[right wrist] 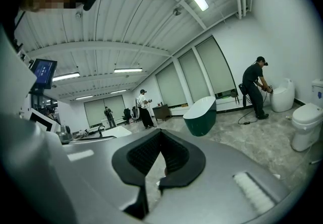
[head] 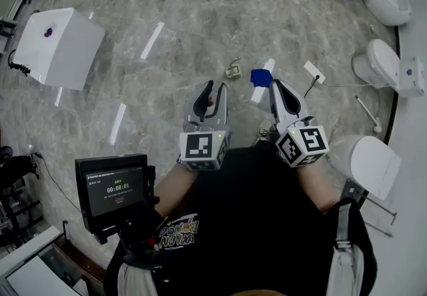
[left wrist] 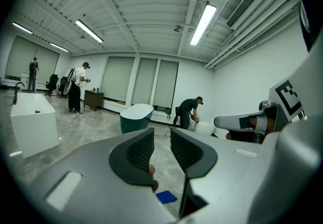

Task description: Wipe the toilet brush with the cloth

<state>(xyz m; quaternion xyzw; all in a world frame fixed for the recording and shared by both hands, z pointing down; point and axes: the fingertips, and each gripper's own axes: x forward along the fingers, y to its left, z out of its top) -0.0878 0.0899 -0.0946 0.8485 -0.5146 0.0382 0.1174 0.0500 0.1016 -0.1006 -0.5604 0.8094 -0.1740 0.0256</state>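
Observation:
A blue cloth [head: 261,77] lies on the marble floor across a long white thing [head: 257,93] that looks like the toilet brush. Just in front of my left gripper's jaws the cloth [left wrist: 166,197] shows again, low on the floor. My left gripper [head: 215,89] is held level, left of the cloth, its jaws apart with nothing between them [left wrist: 161,140]. My right gripper [head: 275,85] hovers with its tip right beside the cloth; its pads meet at the tip and hold nothing [right wrist: 160,133].
A small grey object [head: 233,71] lies left of the cloth. A white plug box [head: 313,71] with a cable and a thin rod [head: 366,113] lie to the right. Toilets [head: 365,163] [head: 383,61] line the right side, a white tub [head: 60,45] stands left, and a screen [head: 113,188] sits near me.

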